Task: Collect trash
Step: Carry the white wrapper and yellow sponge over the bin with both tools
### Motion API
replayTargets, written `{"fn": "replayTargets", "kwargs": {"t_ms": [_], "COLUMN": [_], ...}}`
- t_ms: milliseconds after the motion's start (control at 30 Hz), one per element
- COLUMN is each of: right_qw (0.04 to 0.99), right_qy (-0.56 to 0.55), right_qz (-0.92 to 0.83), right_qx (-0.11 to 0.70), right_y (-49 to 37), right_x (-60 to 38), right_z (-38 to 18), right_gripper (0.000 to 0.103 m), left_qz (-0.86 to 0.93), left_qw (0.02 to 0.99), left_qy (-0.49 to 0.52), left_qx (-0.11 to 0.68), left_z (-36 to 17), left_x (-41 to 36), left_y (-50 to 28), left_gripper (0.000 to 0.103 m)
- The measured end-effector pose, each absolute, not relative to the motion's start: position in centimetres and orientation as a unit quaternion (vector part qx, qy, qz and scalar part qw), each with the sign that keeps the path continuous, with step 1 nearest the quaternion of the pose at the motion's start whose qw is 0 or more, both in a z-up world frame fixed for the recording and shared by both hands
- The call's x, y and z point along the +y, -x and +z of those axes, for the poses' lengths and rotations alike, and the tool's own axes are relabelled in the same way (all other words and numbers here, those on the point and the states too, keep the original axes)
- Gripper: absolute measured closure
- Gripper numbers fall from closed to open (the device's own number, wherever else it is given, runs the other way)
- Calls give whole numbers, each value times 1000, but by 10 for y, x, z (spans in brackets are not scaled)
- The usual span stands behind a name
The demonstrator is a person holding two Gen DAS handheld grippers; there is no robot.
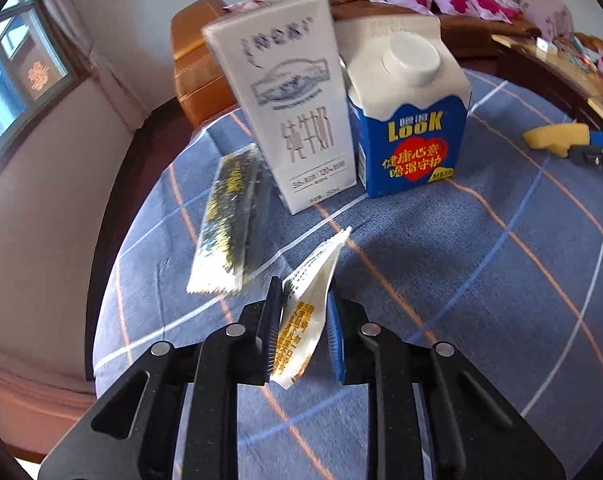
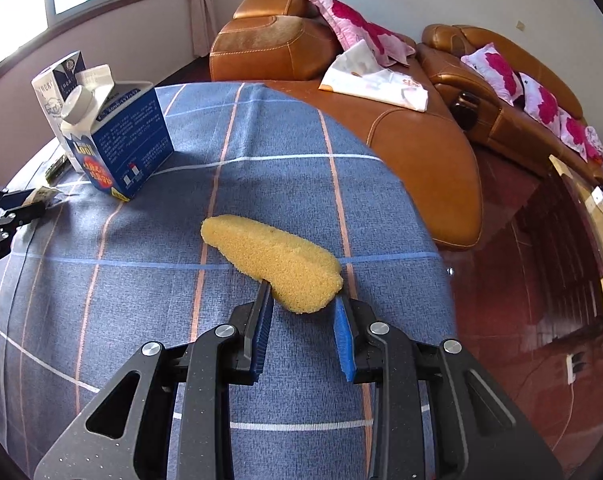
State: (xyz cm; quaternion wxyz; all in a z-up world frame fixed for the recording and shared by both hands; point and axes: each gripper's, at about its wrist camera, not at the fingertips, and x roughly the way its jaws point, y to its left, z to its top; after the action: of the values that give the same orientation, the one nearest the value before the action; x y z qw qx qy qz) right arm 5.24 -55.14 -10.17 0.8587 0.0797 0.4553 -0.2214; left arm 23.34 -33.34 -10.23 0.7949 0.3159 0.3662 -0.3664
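Trash lies across the checked cloth (image 1: 481,280), and I take it left to right. Farthest left is a dark wrapper (image 1: 229,224), flat beside the white carton (image 1: 285,104); the blue carton (image 1: 409,120) stands just right of that, upright and capped. My left gripper (image 1: 305,336) is clamped on a pale sachet (image 1: 305,312) — both pads press its sides and its torn tip pokes forward, clear of the cloth. To do this well I should keep the squeeze firm, since thin film slips, and lift straight up before swinging away so I don't knock the cartons just ahead. Further right, my right gripper (image 2: 301,308) pinches the near end of the sponge (image 2: 273,264); the rest trails out over the cloth. That hold is near the end, so I judge it may droop or twist — carry it slowly. Both tools point steeply down at the table, the left close by the cartons, the right near the cloth's edge by the sofa (image 2: 401,140).
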Motion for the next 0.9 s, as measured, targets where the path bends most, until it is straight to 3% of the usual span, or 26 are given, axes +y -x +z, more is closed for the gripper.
{"fn": "replayTargets", "kwargs": {"t_ms": [900], "right_qw": [892], "right_qy": [-26], "right_qz": [-161], "right_qx": [422], "right_y": [-36], "right_x": [-418], "right_z": [-57], "right_gripper": [74], "left_qz": [-315], "left_qw": [829], "left_qy": [-212], "left_qx": [410], "left_z": [-57], "left_x": [-198], "left_y": [-126], "left_gripper": [83]}}
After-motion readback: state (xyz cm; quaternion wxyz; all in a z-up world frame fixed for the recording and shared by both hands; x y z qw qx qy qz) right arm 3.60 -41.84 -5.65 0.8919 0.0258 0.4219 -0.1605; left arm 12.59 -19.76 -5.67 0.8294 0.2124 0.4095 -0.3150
